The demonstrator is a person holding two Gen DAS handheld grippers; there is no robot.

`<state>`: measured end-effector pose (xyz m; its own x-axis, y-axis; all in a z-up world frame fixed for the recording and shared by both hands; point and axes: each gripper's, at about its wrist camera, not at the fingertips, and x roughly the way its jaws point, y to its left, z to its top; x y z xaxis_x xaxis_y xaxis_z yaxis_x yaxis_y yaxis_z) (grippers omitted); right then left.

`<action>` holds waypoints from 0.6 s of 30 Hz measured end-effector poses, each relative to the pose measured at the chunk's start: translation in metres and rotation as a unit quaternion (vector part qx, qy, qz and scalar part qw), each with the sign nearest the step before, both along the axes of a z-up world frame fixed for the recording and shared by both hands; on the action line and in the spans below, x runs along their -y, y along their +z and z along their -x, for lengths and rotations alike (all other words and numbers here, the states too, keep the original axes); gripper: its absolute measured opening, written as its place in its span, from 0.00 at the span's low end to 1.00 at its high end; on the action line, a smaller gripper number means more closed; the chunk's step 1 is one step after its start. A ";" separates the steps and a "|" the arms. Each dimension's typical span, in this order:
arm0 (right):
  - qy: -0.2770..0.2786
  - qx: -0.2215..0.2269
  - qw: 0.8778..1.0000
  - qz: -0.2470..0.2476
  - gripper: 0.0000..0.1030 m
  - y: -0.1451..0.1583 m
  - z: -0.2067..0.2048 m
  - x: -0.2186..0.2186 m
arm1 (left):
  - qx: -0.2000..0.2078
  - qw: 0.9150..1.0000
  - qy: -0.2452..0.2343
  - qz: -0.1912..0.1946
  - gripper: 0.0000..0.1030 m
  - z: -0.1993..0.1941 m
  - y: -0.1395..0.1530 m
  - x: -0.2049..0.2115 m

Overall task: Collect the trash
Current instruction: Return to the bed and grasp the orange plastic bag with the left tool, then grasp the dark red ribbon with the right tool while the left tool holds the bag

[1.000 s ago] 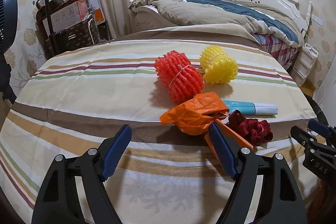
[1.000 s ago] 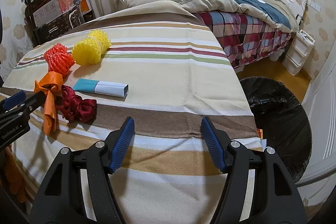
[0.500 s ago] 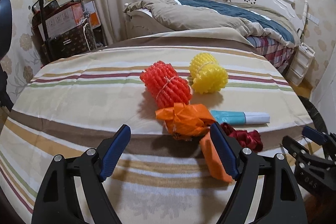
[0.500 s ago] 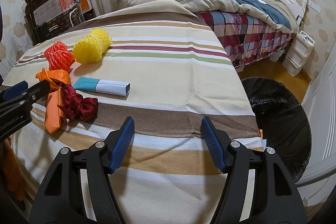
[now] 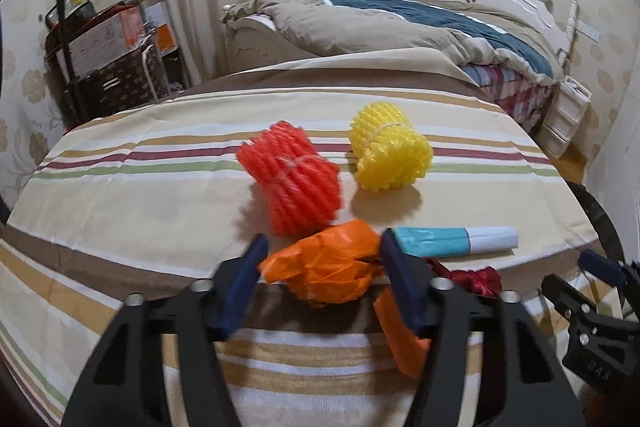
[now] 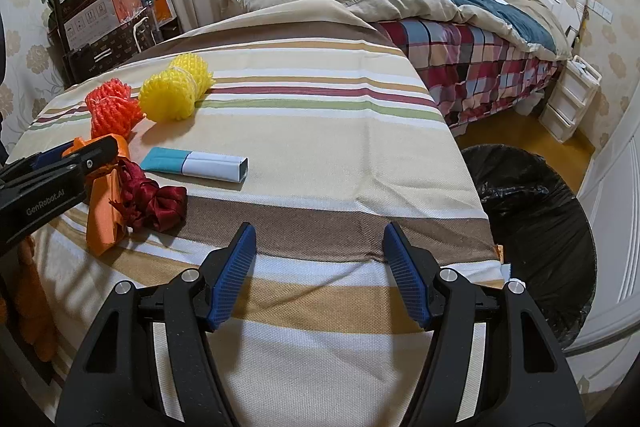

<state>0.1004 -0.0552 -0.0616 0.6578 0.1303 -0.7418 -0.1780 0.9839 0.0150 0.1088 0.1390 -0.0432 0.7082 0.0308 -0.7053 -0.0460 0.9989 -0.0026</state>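
Beside the table [image 6: 320, 155], black-lined bin [image 6: 532, 219], contents indiscernible.

The left hand-held gripper [image 5: 320, 273], closing around the crumpled orange plastic bag [image 5: 332, 267], blurs at its blue pads. It hides most of the dark red fabric scrunchie [image 5: 478, 279]. The black-lined trash bin [image 6: 536, 227] is partly hidden behind the bench [image 6: 320, 131].

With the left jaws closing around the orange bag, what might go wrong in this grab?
The left gripper has its jaws closing around the crumpled orange bag; soft plastic may slip out or be only partly caught. The bag's loose tail lies against the dark red ribbon, which might be dragged along. The black-lined bin sits off the table's far side by the idle right gripper, so the bag could drop on the way across.
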 end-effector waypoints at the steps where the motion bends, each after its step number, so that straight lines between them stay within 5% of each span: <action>1: 0.000 0.000 1.000 0.000 0.63 0.000 -0.001 -0.001 | 0.001 1.000 0.000 -0.002 0.50 0.001 0.000 0.001; 4: 0.000 0.000 1.000 0.000 0.63 0.000 -0.001 -0.001 | 0.006 1.000 -0.001 -0.008 0.44 0.007 0.002 0.001; 18: 0.022 -0.001 1.000 0.011 0.63 -0.001 0.004 -0.017 | 0.023 0.999 0.029 -0.008 0.44 0.048 0.011 -0.025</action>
